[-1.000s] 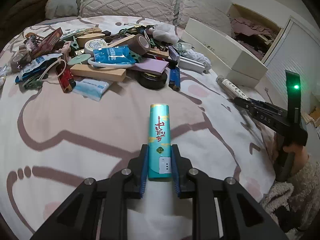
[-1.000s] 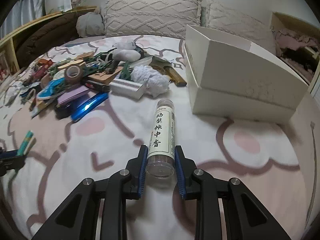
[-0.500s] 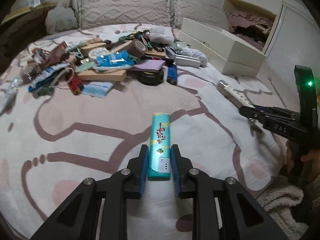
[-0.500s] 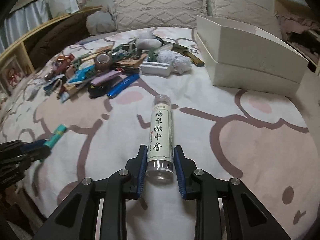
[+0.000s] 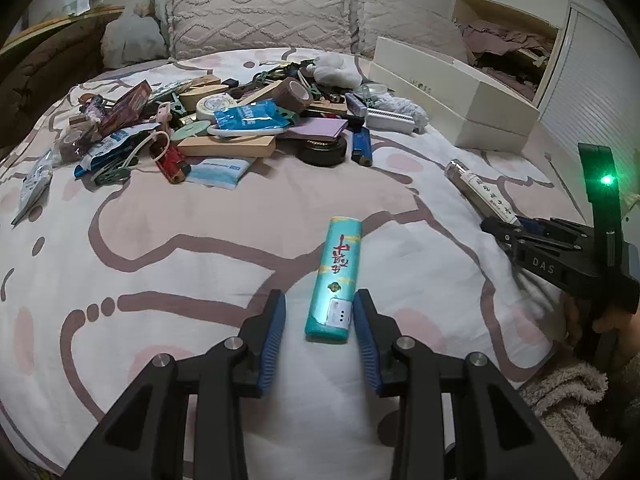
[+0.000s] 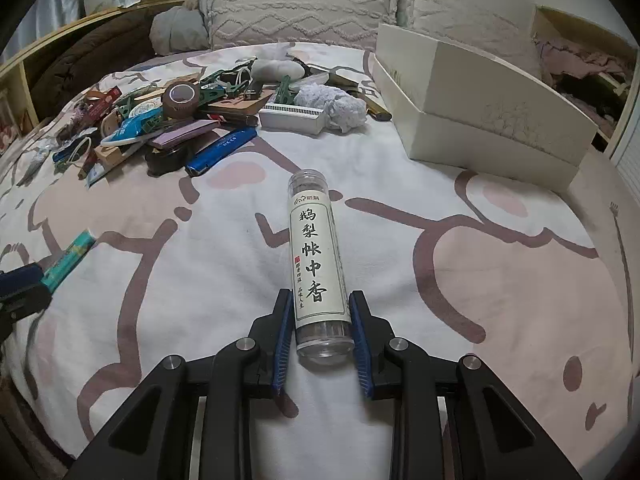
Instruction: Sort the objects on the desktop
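A teal box with red characters [image 5: 336, 280] lies on the bed sheet between the fingers of my left gripper [image 5: 320, 314], which is open, with a gap on each side of the box. It also shows in the right wrist view [image 6: 68, 260]. My right gripper [image 6: 320, 316] has its blue pads against a clear incense tube with a white label [image 6: 318, 264]; the tube's far end rests on or near the sheet. The tube also shows in the left wrist view [image 5: 482, 192].
A heap of small objects [image 5: 224, 120] lies at the back of the bed, with tape rolls, packets, lighters and a black tin. A white open box [image 6: 472, 100] stands at the back right. Pillows [image 5: 260, 20] line the headboard.
My left gripper has opened and let go of the teal box, which now lies on the sheet. Both grippers have come lower toward the bed's front edge.
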